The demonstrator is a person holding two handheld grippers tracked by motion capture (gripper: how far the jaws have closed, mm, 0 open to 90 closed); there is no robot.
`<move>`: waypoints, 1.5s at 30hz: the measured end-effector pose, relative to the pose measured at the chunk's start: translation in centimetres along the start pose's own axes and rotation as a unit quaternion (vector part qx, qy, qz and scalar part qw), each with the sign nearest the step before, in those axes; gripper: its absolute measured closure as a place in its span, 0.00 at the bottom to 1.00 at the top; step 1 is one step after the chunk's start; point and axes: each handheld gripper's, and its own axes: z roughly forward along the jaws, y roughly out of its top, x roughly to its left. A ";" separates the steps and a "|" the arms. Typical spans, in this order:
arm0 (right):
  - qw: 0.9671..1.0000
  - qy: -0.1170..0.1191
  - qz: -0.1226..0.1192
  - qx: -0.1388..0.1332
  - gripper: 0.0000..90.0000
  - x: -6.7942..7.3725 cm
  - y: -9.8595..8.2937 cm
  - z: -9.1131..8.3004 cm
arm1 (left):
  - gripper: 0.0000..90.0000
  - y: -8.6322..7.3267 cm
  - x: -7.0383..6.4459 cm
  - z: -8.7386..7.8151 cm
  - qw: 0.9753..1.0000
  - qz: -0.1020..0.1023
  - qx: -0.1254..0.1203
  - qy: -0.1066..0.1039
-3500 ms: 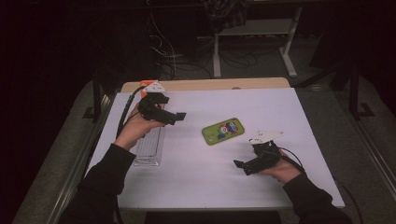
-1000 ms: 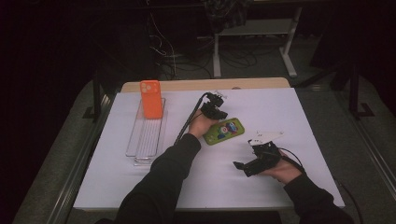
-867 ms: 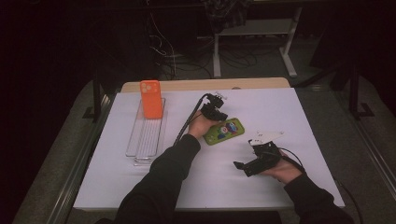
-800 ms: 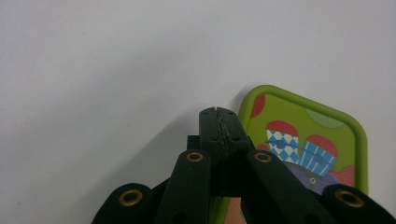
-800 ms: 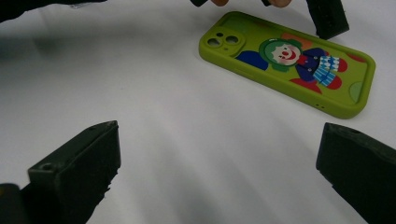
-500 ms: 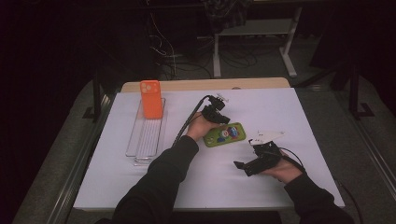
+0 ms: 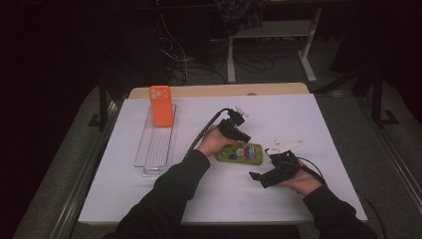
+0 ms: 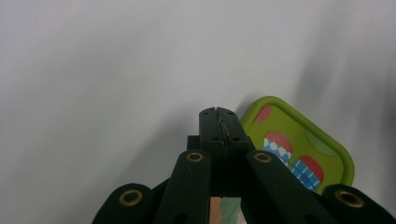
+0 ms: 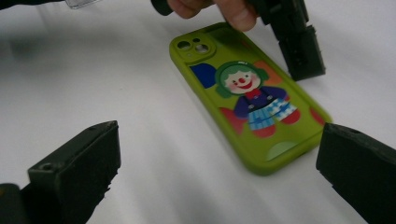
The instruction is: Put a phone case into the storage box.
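Green silicone by its look, the clown phone case lies flat on the white bench between both grippers. I judge it light, soft and bendy, grippy rather than slick, and best pinched across a long edge. The left gripper is closed on nothing, its tip just beside the case's edge. The right gripper stands wide open toward it. No readable writing or brand, just the clown print.
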 end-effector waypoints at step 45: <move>1.000 -0.004 -0.005 0.009 0.00 0.1 0.0 0.1 | 0.29 -11.2 -5.9 -13.4 0.994 0.034 -0.098 0.041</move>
